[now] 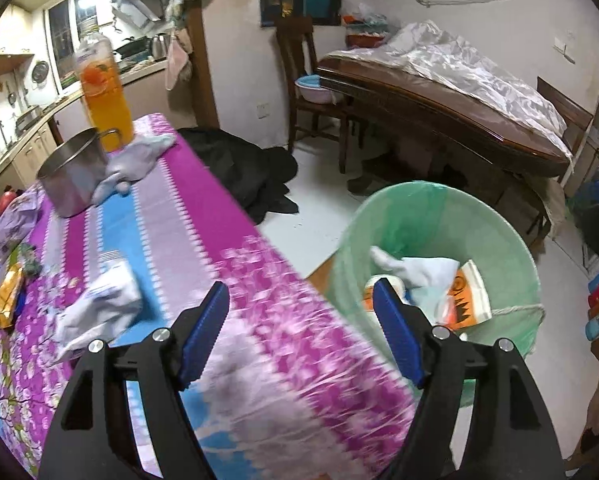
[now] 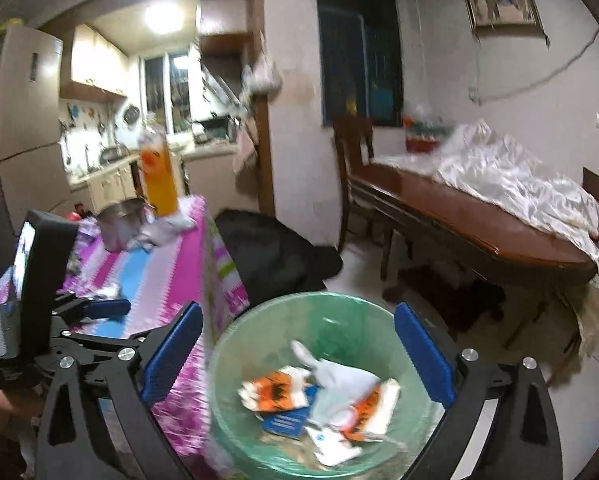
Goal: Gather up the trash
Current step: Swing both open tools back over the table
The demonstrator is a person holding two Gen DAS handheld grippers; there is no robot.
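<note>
Cluttered room, floor by purple-clothed table (image 1: 203, 216). Green-lined trash bin (image 2: 259, 320) at 6 o'clock, holding white glove (image 2: 339, 372) and orange wrappers (image 2: 275, 394). Right gripper (image 2: 297, 354) over bin, jaws wide, empty. Left gripper (image 1: 301, 334) at table edge, jaws apart, empty. Crumpled tissue (image 1: 99, 312) on table, 9 o'clock.

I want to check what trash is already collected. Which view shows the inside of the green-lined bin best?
The right wrist view: it looks almost straight down into the green-lined bin, showing orange-and-white wrappers, a white glove and a blue card. In the left wrist view the bin is seen at a slant, with a blue pad covering part of its contents.
</note>
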